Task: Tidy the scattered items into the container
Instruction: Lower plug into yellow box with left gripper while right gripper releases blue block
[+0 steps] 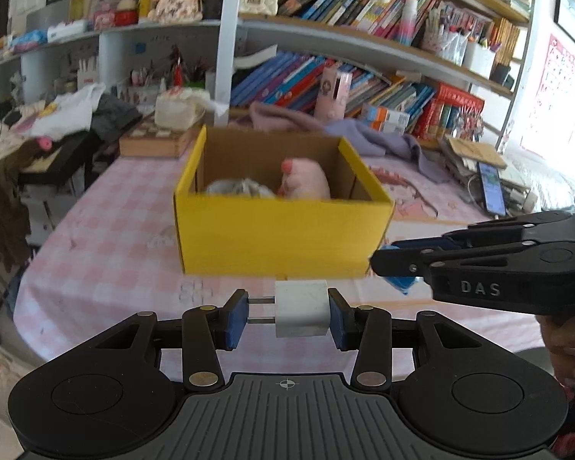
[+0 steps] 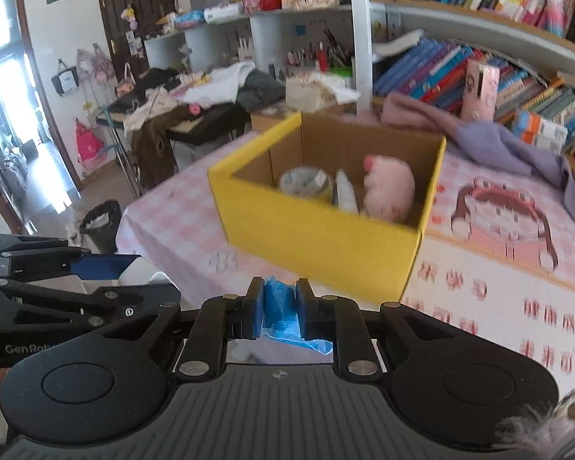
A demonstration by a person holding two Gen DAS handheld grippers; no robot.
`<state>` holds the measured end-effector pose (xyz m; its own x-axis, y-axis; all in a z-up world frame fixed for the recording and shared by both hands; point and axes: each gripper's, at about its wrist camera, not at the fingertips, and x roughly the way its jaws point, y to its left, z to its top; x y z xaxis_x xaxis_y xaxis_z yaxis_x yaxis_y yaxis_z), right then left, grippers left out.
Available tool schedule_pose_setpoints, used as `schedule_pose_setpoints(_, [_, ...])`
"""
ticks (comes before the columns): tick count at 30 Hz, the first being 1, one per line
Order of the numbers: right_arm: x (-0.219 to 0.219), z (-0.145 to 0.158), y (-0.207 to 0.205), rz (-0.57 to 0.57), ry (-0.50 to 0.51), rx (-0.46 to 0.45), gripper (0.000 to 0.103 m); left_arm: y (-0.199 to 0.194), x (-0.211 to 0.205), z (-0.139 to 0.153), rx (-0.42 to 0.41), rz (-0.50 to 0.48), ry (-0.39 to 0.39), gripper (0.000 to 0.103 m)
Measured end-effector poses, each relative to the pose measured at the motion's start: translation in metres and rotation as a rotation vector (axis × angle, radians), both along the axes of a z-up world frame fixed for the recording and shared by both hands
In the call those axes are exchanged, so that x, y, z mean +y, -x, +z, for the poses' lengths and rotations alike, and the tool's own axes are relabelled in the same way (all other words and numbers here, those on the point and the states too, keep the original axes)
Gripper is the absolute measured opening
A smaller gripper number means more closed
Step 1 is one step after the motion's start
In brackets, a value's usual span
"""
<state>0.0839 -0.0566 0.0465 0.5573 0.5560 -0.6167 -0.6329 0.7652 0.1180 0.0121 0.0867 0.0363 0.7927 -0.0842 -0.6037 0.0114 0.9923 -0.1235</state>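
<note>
A yellow cardboard box (image 1: 280,230) stands open on the pink checked tablecloth, also in the right wrist view (image 2: 318,241). Inside lie a pink plush toy (image 1: 306,180) (image 2: 389,189), a roll of tape (image 2: 306,184) and a flat white item (image 2: 345,191). My left gripper (image 1: 287,316) is shut on a white plug charger (image 1: 302,314), its prongs pointing left, held just before the box. My right gripper (image 2: 280,308) is shut on a crumpled blue plastic piece (image 2: 283,310), near the box's front right corner (image 1: 387,258).
Bookshelves (image 1: 364,19) run behind the table. A purple cloth (image 1: 383,138) and a pink cloth (image 1: 276,117) lie behind the box. A phone (image 1: 492,188) lies at the right. A clothes pile (image 2: 211,88) and a bin (image 2: 101,220) are to the left.
</note>
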Motion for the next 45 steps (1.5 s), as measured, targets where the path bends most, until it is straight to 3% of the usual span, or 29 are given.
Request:
schedule_pose_setpoints(8, [0.013,0.032,-0.056,0.012,-0.051,-0.116,0.016,-0.057,0.010,0.031,-0.101,-0.015,-0.044,0.042])
schedule_pose_setpoints(13, [0.019,0.035,-0.097,0.012,-0.042,-0.121,0.016,-0.094,0.016,0.033,-0.115,0.002,-0.079,0.042])
schedule_pose_setpoints(17, [0.023,0.023,-0.128,0.007,-0.021,-0.080,0.016,-0.124,0.024,0.025,-0.079,0.019,-0.055,0.042])
schedule_pose_setpoints(25, [0.050,-0.022,-0.176,0.058,0.101,-0.027,0.016,-0.192,0.028,-0.004,0.029,-0.015,-0.104,0.042])
schedule_pose_setpoints(28, [0.060,-0.033,-0.186,0.097,0.143,-0.004,0.016,-0.223,0.032,-0.008,0.060,-0.040,-0.126,0.042])
schedule_pose_setpoints(34, [0.075,-0.047,-0.195,0.140,0.182,0.037,0.017,-0.281,0.037,-0.024,0.154,-0.072,-0.094,0.042])
schedule_pose_setpoints(41, [0.083,-0.054,-0.201,0.146,0.183,0.063,0.017,-0.302,0.027,-0.041,0.222,-0.102,-0.114,0.042])
schedule_pose_setpoints(42, [0.082,-0.055,-0.201,0.144,0.182,0.063,0.022,-0.303,0.025,-0.043,0.226,-0.108,-0.113,0.042])
schedule_pose_setpoints(43, [0.082,-0.055,-0.201,0.140,0.180,0.062,0.035,-0.303,0.025,-0.044,0.230,-0.111,-0.113,0.042])
schedule_pose_setpoints(45, [0.080,-0.052,-0.200,0.139,0.166,0.055,0.050,-0.303,0.024,-0.045,0.235,-0.115,-0.115,0.045])
